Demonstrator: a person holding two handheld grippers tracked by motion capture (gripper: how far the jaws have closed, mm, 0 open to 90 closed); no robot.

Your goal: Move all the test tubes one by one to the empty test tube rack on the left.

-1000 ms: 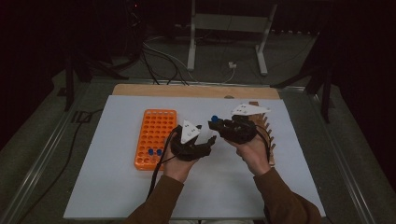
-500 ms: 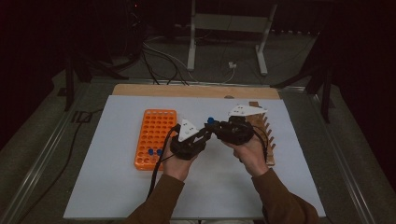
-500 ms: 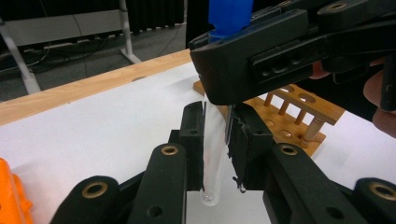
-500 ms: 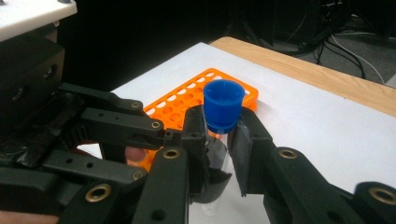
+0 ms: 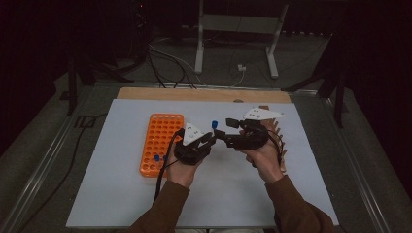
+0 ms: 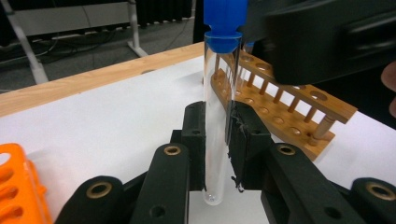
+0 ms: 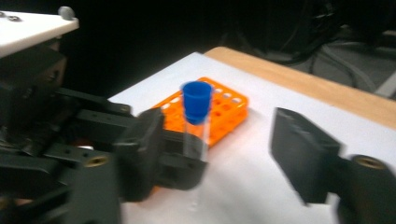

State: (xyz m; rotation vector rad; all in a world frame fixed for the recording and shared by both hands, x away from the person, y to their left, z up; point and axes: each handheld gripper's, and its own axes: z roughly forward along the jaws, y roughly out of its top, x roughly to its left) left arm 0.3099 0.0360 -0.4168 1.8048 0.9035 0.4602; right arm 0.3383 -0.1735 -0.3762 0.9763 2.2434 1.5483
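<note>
**High view: a capped tube changes hands above the white mat**

High view shows both grippers meeting at the centre of the white table mat point(image 5: 121, 194), with the clear plastic test tube with a blue cap point(image 5: 214, 125) held between them, its cap at about 12 o'clock of the left gripper point(image 5: 210, 138). In the left gripper view that tube point(image 6: 215, 116) stands upright between the two black pads, which press on its lower half; the rounded bottom hangs free below them. The left gripper is clamped on the tube.

The right gripper point(image 5: 224, 134) reaches in from 3 o'clock. Its jaws have just been opening, and in the right gripper view they stand wide, blurred, on either side of the tube point(image 7: 195, 121) without pressing it — a handover, as I read it, with the left gripper now carrying the load. Holding the tube low leaves the cap and upper length free for the other tool to let go cleanly.

The tube looks empty and transparent, thin-walled, with a flared blue stopper seated on top.

The orange plastic rack of round holes point(image 5: 160, 141) lies at 9 o'clock of the left gripper, a few blue caps showing near its front edge; the wooden peg-and-hole rack point(image 6: 280, 100) sits at 3 o'clock under the right hand point(image 5: 265, 155). Which rack the tube is bound for I cannot tell — likely the orange one, since the left gripper is nearer it.
</note>
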